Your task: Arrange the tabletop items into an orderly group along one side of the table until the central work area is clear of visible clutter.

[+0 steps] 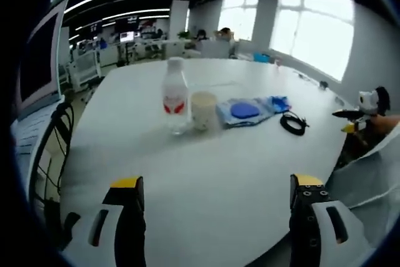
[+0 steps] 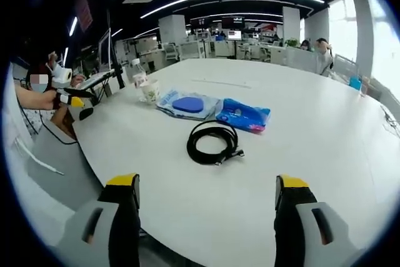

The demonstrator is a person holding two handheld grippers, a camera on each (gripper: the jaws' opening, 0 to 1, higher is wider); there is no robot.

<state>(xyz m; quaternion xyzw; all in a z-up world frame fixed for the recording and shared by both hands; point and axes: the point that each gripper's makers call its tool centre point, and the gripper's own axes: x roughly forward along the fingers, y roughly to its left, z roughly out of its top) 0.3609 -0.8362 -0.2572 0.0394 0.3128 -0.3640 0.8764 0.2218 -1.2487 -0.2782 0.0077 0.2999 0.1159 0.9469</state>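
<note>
On the white table (image 1: 206, 173) stand a clear water bottle (image 1: 175, 95) with a red label and a paper cup (image 1: 203, 110) beside it. To their right lie a clear pouch with a blue disc (image 1: 245, 111), a blue packet (image 1: 278, 102) and a coiled black cable (image 1: 292, 123). My left gripper (image 1: 217, 195) is open and well short of them. The right gripper view shows the cable (image 2: 212, 142) nearest, then the blue packet (image 2: 244, 115), the pouch (image 2: 187, 105), the cup (image 2: 150, 90) and the bottle (image 2: 137, 72). My right gripper (image 2: 206, 198) is open over bare table.
A monitor (image 1: 39, 60) and keyboard stand off the table's left edge, with cables hanging below. The right gripper (image 1: 359, 114) shows at the far right edge. The left gripper (image 2: 70, 98), held in a hand, shows at the table's left side. Office desks fill the background.
</note>
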